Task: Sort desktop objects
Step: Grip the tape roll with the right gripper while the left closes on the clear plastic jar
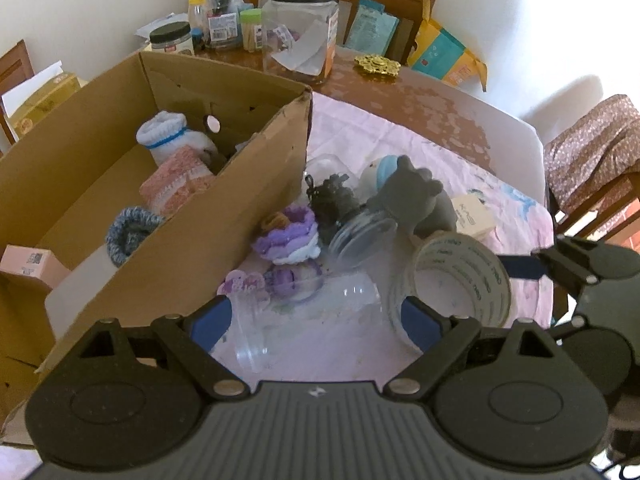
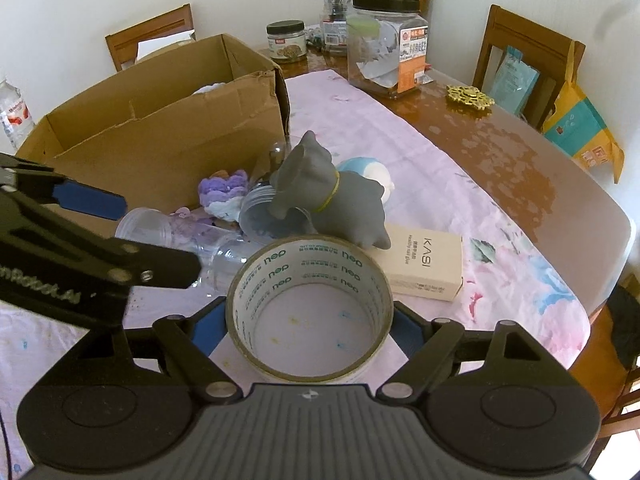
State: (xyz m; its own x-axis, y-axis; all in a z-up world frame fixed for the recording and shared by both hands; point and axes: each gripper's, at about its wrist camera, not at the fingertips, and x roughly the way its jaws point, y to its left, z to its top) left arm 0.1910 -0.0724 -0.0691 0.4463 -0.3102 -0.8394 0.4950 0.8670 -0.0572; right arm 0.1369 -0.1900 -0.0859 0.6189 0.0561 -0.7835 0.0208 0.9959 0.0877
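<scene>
The cardboard box (image 2: 160,128) is standing open on the table (image 2: 520,176), toward its left edge, on the pink cloth (image 2: 360,120). It is holding knitted items: a white sock with a blue band (image 1: 168,136), a pink piece (image 1: 176,184) and a blue-grey one (image 1: 128,228).

The grey toy dog (image 2: 320,196) is standing just outside the box's near wall, wearing a yellow band at the neck. The cream KASI carton (image 2: 428,264) is lying flat beside the dog, nearer the table's right edge.

The tape roll (image 2: 308,308) is lying flat, hollow core facing up, with printed lettering on the inner wall. It is sitting between the fingers of the right gripper (image 2: 308,332), whose blue pads are flanking it closely; whether they are pressing on it cannot be told.

The left gripper (image 1: 316,320) is standing wide, holding nothing, over a clear plastic cup (image 1: 256,328) lying on its side. The purple knitted piece (image 1: 288,236) is lying beyond the cup.
</scene>
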